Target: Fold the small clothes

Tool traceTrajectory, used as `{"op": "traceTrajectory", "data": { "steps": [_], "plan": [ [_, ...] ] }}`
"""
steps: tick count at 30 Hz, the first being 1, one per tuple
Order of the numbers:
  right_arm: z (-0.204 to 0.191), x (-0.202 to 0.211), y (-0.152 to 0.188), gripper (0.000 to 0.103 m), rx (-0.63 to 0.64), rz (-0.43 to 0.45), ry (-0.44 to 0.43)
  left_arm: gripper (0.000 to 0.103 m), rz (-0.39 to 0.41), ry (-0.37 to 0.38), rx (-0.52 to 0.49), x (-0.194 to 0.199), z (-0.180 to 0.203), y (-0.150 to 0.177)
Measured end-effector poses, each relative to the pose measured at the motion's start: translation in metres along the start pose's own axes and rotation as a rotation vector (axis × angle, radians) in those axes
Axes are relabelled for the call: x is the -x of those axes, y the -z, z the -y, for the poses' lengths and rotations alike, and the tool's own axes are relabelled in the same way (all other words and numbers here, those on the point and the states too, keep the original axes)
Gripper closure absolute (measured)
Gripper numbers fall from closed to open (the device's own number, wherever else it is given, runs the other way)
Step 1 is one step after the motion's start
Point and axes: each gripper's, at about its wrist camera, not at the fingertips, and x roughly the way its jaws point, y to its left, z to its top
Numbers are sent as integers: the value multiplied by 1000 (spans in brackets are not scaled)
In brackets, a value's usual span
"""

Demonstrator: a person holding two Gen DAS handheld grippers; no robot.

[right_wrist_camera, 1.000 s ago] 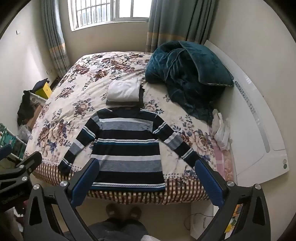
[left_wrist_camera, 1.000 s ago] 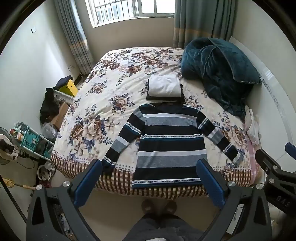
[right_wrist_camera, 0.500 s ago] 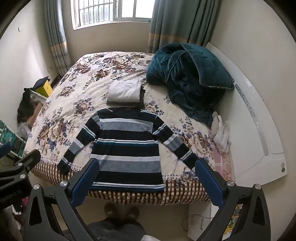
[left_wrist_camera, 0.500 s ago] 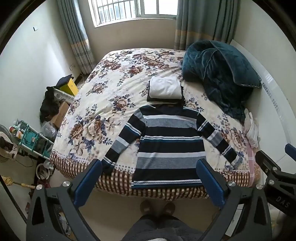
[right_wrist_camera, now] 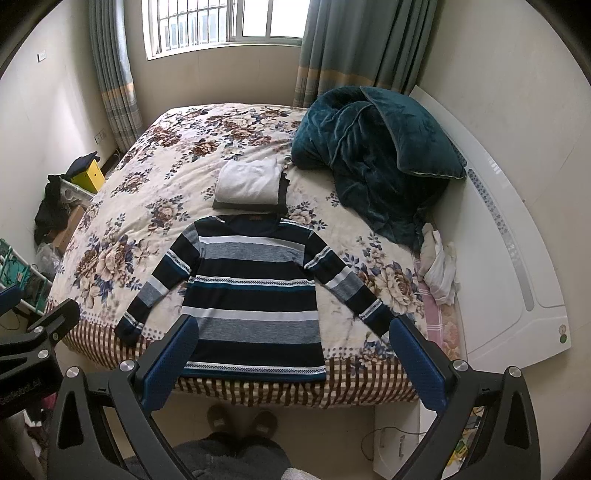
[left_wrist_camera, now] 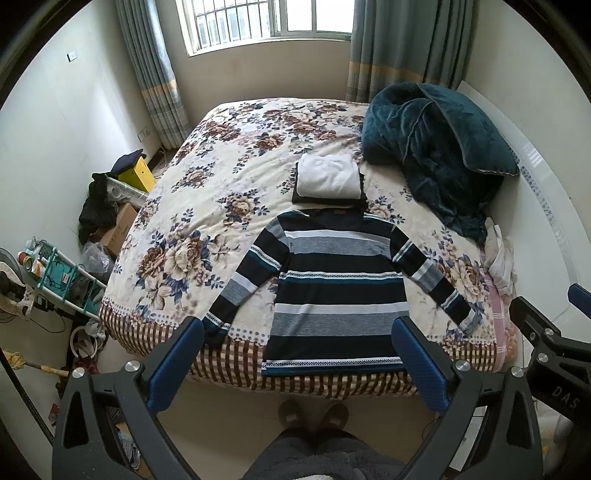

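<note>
Sweater [left_wrist_camera: 334,291] lies flat; both hand-held grippers wide open, empty.

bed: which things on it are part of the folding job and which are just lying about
Part of the job:
striped sweater, spread flat
folded white garment on a folded dark garment

Just lying about:
teal blanket, bunched
pale crumpled cloth at the bed's edge

Both grippers are open, holding nothing.

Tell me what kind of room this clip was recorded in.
A bedroom in a home, most likely. A large bed with a floral cover fills the room, a teal quilt is bunched at its head end, and a curtained window is behind it. A striped sweater lies spread flat on the bed.
</note>
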Motion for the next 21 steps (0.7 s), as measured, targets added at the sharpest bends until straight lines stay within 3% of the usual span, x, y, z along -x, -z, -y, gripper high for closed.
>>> {"op": "traceTrajectory", "data": {
  "steps": [21],
  "plan": [
    [-4, 11, 0, 0, 6, 10, 0, 0, 11, 9, 10, 18, 12, -18]
  ]
}}
